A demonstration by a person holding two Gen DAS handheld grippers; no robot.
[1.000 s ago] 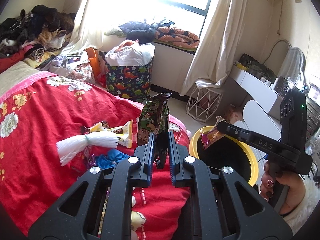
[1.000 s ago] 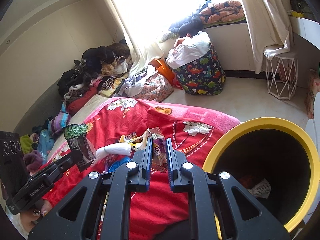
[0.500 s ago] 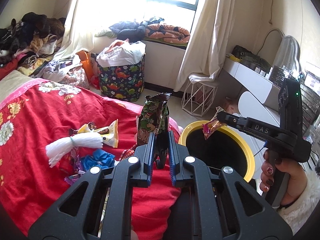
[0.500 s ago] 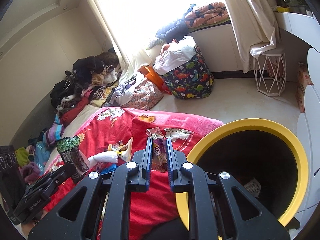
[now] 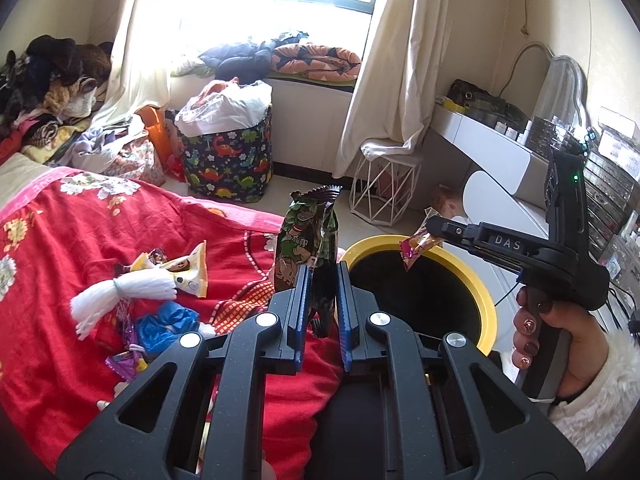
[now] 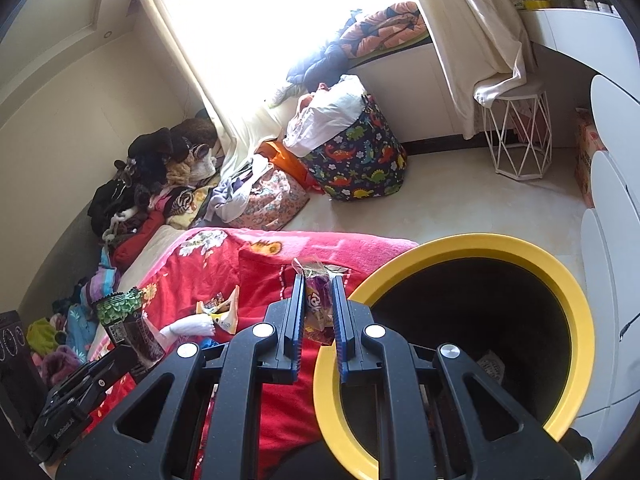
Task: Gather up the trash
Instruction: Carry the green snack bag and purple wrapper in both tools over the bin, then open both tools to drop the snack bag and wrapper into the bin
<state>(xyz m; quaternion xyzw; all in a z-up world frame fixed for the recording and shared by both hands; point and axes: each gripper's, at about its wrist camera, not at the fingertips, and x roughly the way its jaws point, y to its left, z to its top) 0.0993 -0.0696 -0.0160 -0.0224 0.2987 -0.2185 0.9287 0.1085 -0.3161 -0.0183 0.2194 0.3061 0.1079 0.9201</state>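
The left hand-held gripper (image 5: 320,300) is clamped on a green snack bag (image 5: 308,248), held upright beside the yellow bin (image 5: 486,308). The right hand-held gripper (image 6: 316,312) pinches a small wrapper (image 6: 316,300) just short of the bin's rim, ready for dropping in.

Both claws carried nearer yellow bin (image 6: 568,296), wrappers closer to rim
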